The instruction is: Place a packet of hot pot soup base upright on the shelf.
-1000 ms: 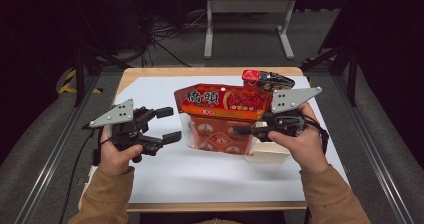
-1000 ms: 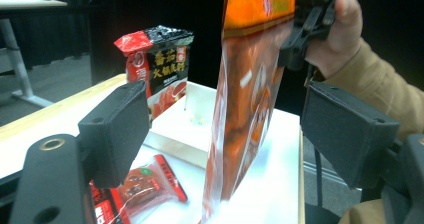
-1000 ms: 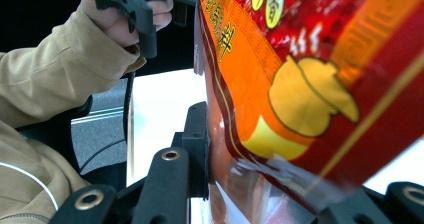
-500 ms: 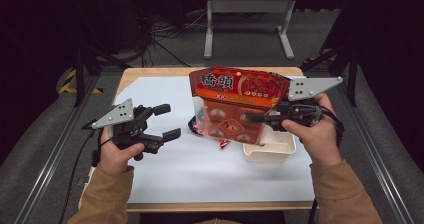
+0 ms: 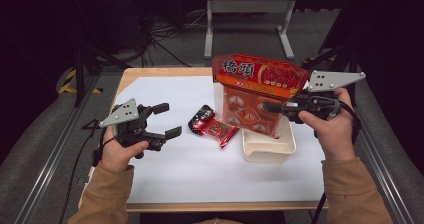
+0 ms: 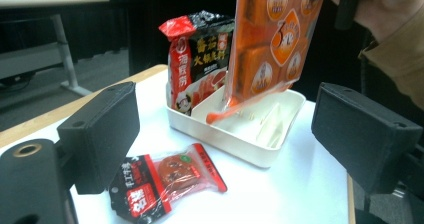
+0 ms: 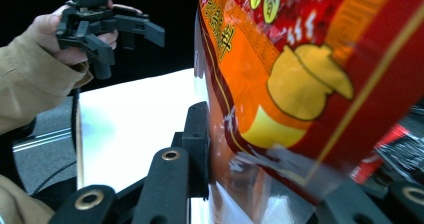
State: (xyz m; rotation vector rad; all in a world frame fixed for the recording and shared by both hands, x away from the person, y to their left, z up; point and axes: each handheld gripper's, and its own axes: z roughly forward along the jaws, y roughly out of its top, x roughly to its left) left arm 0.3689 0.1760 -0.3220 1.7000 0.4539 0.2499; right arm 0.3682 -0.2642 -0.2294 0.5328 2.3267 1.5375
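Hands in tan sleeves work two black grippers over a wooden table covered by a white sheet (image 5: 165, 174). The right gripper (image 5: 274, 107) has its jaws clamped on the edge of a large red-and-orange printed plastic pouch (image 5: 257, 91), which hangs upright in the air with its lower end dipping into a shallow cream-white rectangular plastic tray (image 5: 268, 146) near the right side of the sheet. In the right gripper view one black pad presses flat against the pouch's clear lower film. In the left gripper view a red-and-black seasoning packet (image 6: 200, 59) stands upright in the tray's far compartment, just beside the hanging pouch. The left gripper (image 5: 167, 120) hovers over the left part of the sheet, well apart from the tray; its jaws have just been opening and stand wide apart with nothing between them. A small red-and-black sauce sachet with a clear window (image 5: 212, 126) lies flat on the sheet between the left gripper and the tray.
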